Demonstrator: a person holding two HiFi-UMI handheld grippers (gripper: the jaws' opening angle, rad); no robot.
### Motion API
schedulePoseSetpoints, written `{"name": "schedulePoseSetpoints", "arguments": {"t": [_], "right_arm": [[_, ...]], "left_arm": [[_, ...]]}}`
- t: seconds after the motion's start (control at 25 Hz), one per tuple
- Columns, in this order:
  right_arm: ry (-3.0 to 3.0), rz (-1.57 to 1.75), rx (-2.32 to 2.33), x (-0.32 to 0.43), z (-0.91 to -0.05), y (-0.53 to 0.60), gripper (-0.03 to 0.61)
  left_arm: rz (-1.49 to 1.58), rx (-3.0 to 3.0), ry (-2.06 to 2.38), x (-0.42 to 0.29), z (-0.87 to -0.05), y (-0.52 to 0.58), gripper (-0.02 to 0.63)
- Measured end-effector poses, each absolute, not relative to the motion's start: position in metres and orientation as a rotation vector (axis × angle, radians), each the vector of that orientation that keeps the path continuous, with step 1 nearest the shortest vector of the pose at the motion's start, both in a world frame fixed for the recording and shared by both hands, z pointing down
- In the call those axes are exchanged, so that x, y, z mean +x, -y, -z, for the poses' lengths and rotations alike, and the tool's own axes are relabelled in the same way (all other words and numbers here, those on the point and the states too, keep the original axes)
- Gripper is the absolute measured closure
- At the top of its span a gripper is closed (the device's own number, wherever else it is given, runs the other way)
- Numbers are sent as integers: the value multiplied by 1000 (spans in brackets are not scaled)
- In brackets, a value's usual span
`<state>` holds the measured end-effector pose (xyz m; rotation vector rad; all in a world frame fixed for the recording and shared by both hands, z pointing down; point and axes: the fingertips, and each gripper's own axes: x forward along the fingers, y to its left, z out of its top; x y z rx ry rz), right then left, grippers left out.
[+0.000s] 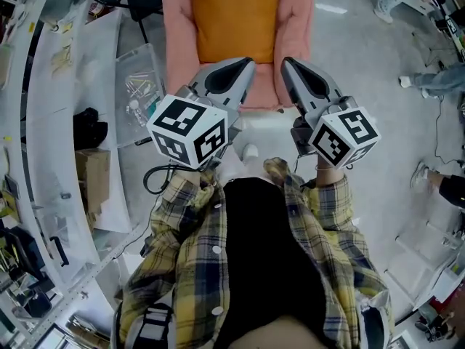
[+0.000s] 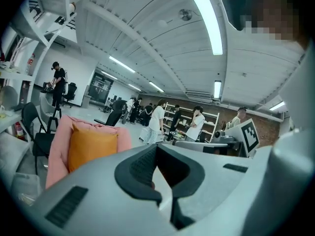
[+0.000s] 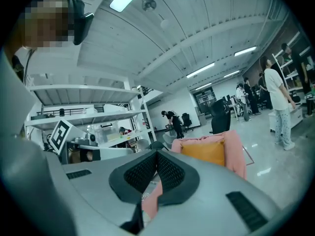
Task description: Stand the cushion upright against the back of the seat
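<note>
An orange cushion [image 1: 235, 17] stands upright against the back of a pink seat [image 1: 178, 42] straight ahead of me. My left gripper [image 1: 243, 65] and right gripper [image 1: 289, 64] hover side by side just short of the seat's front edge, apart from the cushion. In the left gripper view, the cushion [image 2: 92, 150] and seat [image 2: 56, 151] lie to the left beyond the left gripper [image 2: 156, 149], whose jaws meet with nothing between them. The right gripper [image 3: 157, 154] is also shut and empty, with the cushion [image 3: 204, 152] and seat [image 3: 235, 149] beyond it on the right.
A white table runs down the left with a clear plastic box [image 1: 138, 86], a black object [image 1: 89, 128] and a cardboard box [image 1: 93, 177]. Several people [image 2: 156, 122], office chairs [image 3: 220, 117] and shelves [image 3: 88, 119] stand further off. Someone's legs [image 1: 436, 82] are at the right.
</note>
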<state>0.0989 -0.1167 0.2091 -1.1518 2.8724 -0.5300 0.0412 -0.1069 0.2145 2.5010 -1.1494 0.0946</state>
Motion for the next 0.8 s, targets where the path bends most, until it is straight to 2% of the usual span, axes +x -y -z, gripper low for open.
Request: {"name": "schedulePoseSetpoints", "arguments": {"t": [0.28, 0.8], "right_arm": [[-2947, 421, -1152, 70, -195, 100, 561], [-2953, 428, -1112, 52, -182, 78, 561]], "left_arm": [[-47, 2472, 1154, 6, -204, 89, 611], [-41, 2490, 1178, -21, -197, 86, 611]]}}
